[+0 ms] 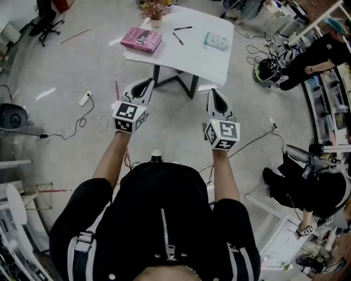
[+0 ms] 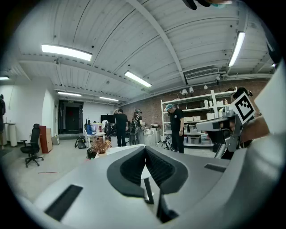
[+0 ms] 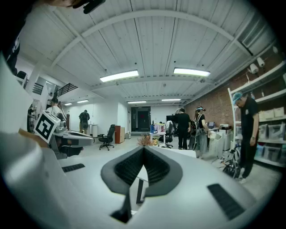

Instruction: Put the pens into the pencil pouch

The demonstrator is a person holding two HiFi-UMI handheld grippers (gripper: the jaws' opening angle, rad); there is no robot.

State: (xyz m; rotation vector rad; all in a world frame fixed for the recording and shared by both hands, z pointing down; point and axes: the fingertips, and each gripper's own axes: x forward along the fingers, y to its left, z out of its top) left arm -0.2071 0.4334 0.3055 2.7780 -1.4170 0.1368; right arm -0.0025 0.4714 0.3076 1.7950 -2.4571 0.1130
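White and smooth, the round-cornered table (image 1: 203, 60) carries everything the task needs. Two thin black pens (image 1: 183, 28) lie flat near its middle. A mint-green soft pencil pouch (image 1: 216, 40) sits toward its right side, apart from them, and a pink hardback book (image 1: 141, 40) rests at its left end. A small pot of dried flowers (image 1: 156, 10) stands at the table's far edge. The left tongs (image 1: 143, 83) and right tongs (image 1: 215, 93) hang short of the table's near edge, each pressed together on nothing.

Trouble is likeliest at the pick-up, I judge. Such slim pens on a slick top may roll or skid from pads that close off-centre, perhaps toward the table's edge. The pouch looks light and may slide when a pen is pushed in unless the other tongs steady it. Whether its mouth is open is too small to tell. Loose black cables (image 1: 81, 119) cross the grey concrete floor (image 1: 55, 71) left of the table and could catch a foot.

Around the table stand white shelving racks (image 2: 199, 109), a black office chair (image 1: 46, 24) and several people (image 2: 176, 127), under white ceiling strip lights (image 3: 119, 76).
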